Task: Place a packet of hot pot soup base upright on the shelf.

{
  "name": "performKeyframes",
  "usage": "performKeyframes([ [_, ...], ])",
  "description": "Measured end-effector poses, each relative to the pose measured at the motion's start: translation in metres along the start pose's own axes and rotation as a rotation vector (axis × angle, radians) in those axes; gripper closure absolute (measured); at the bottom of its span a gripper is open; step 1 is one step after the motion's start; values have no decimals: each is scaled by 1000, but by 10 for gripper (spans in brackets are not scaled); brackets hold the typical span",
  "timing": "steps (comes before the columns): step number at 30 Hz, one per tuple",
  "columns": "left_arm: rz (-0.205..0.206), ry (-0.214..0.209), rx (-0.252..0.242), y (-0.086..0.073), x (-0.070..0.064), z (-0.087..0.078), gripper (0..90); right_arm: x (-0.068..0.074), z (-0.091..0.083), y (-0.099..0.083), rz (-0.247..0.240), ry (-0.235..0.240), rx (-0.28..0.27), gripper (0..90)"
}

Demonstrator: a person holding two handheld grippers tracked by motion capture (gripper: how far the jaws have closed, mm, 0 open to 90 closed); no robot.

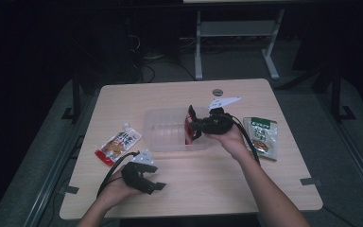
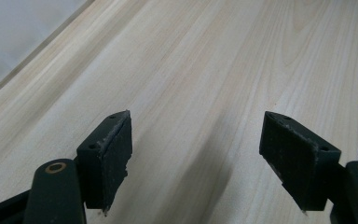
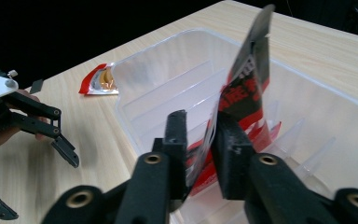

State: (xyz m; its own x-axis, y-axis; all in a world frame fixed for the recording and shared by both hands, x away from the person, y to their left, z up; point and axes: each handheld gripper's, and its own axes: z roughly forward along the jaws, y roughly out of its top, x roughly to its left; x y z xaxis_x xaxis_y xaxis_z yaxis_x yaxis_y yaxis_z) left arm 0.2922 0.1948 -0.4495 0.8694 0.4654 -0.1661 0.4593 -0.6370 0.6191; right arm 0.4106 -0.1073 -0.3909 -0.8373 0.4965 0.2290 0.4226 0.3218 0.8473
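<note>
Pale wood table spans the middle of the high view, with a clear plastic bin at its centre. Above the bin's right end the right gripper pinches a red packet edge-on, jaws closed on its lower part. Thin, floppy and slick, it looks best gripped well in from the edge. Lower left, the left gripper rests spread wide, empty. An orange pouch lies left of the bin, a green pouch right; neither seems to block the drop.

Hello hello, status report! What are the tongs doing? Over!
Right tongs shut on red packet, over clear bin. Left tongs open, above bare table. Two more packets outside bin. Nothing in the way.
</note>
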Motion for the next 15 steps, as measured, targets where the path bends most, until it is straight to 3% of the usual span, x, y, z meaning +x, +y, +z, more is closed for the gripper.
performKeyframes([
  [6,-1,-1,0,0,0,1,252,2,-3,2,10,-4,0,650],
  [9,-1,-2,2,0,0,0,252,4,-6,3,16,-20,-3,521],
  [15,-17,-3,-6,0,-1,0,253,7,-13,2,36,-32,2,404],
])
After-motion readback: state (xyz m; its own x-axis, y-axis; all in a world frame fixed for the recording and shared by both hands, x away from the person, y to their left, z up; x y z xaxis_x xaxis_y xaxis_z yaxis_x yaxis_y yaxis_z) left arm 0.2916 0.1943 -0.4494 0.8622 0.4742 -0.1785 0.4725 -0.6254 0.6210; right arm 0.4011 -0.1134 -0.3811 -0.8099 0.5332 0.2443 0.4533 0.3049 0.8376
